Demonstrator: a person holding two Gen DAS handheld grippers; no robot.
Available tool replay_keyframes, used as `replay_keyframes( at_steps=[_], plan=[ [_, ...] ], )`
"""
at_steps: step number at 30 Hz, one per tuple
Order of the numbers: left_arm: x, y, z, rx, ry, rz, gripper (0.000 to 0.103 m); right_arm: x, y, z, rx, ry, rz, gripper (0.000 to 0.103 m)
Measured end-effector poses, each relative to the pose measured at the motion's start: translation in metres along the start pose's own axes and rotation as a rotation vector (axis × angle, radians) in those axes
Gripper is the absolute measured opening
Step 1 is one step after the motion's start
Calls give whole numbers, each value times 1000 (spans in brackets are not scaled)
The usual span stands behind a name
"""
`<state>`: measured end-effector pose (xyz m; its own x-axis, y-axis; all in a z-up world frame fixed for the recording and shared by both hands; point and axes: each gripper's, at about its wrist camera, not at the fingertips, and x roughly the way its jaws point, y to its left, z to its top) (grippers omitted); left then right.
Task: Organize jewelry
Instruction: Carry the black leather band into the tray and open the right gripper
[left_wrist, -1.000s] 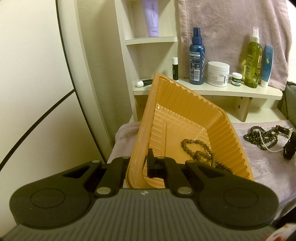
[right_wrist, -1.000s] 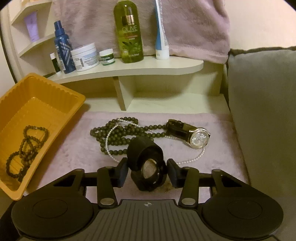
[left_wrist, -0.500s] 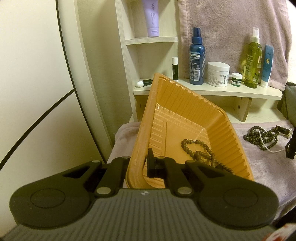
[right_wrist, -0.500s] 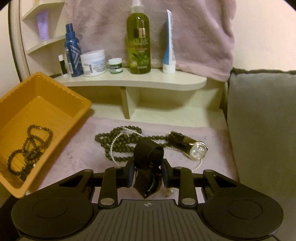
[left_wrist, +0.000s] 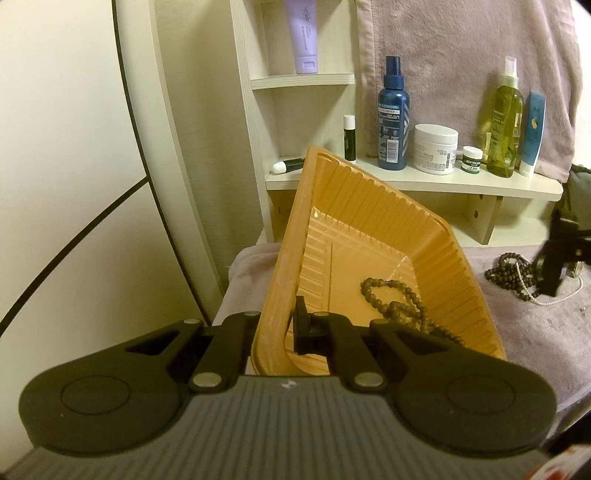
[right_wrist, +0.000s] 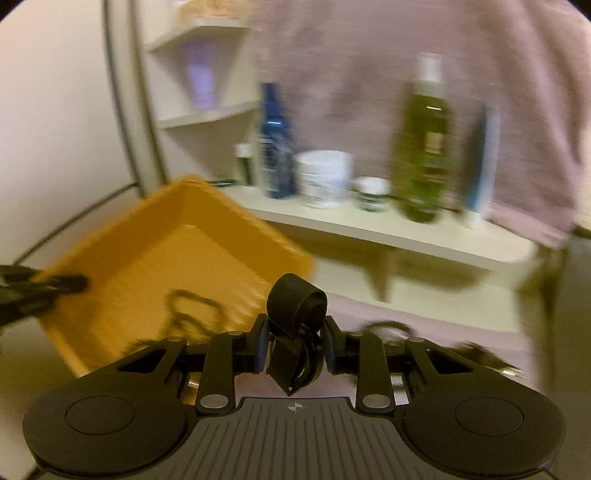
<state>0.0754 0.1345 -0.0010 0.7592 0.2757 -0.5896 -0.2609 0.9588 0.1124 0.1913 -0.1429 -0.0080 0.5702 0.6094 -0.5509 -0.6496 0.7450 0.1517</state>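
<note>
Ribbed orange plastic tray (left_wrist: 373, 236), mid-frame: rim clamped by left gripper (left_wrist: 275, 328); dark wooden bead strand (left_wrist: 397, 302) stowed. Black-strapped watch (right_wrist: 295, 332) clamped in right gripper (right_wrist: 295, 349), lower centre. Apparently unstowed, right edge: dark beads with pearl strand (left_wrist: 517, 275).

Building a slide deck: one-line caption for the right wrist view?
Right gripper fingers clamp a black strap watch, lifted beside the tilted orange ribbed plastic tray.

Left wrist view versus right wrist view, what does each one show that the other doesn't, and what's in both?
Only the left wrist view shows the left tool clamped on the orange tray's near rim, and sharp dark beads with a pearl strand on the cloth.

Only the right wrist view shows the right tool gripping a black strap watch close up; the jaws have just been closing on it.

Both show the tray with a bead string inside, and the shelf of bottles.
</note>
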Motion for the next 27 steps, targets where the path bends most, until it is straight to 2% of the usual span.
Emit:
replay_keyframes(
  at_steps=[6,10,16,17,20,21,27],
  plan=[
    [0,0,0,-1,0,0,5,27,41,12,-42,79,157,30],
    [-1,0,0,-5,0,-3,5,47,64,11,-80,162,198,30],
    [-1,1,0,-7,0,-3,5,66,88,8,-111,200,221,32],
    [-1,1,0,-7,0,-3,5,68,89,6,-112,203,221,35],
    [0,2,0,-10,3,-5,5,70,91,5,-100,186,225,61],
    [0,2,0,-9,2,-5,5,69,91,5,-96,176,217,65],
    [0,3,0,-11,3,-5,5,63,84,7,-92,161,140,65]
  ],
)
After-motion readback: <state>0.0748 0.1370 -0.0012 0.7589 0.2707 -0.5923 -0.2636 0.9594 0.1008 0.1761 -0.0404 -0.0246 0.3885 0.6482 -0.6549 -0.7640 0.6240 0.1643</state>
